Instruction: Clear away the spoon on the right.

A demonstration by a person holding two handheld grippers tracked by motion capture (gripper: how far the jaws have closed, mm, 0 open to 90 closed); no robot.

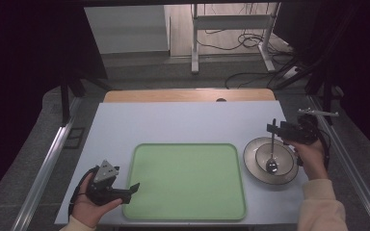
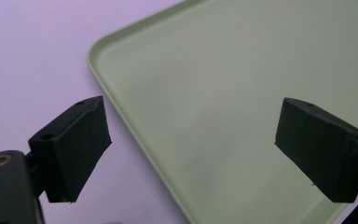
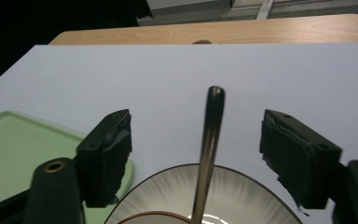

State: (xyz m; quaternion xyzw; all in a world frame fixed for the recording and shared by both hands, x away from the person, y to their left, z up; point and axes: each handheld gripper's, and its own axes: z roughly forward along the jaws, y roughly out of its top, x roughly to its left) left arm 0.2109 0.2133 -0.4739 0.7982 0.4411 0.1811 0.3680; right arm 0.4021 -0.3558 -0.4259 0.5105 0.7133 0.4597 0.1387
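Two grippers with jaws wide, left gripper (image 1: pixel 134 186) at green tray (image 1: pixel 188 211) corner, right gripper (image 3: pixel 196 149) astride spoon (image 1: pixel 271 159) standing in bowl (image 1: pixel 253 166)

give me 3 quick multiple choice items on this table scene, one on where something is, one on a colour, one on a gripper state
1. Where does the spoon rest?
A. on the tray
B. in the bowl
C. on the bare table

2. What colour is the tray?
A. light green
B. red
C. black

3. How do the jaws of the right gripper stand?
A. shut on the spoon handle
B. shut on the bowl rim
C. open, one on each side of the spoon handle

Answers:
1 B, since the high view shows the spoon's head down inside the bowl and its handle rising from it.
2 A, since the tray is pale green in all three views.
3 C, since the right gripper view shows a clear gap between the handle and each jaw.
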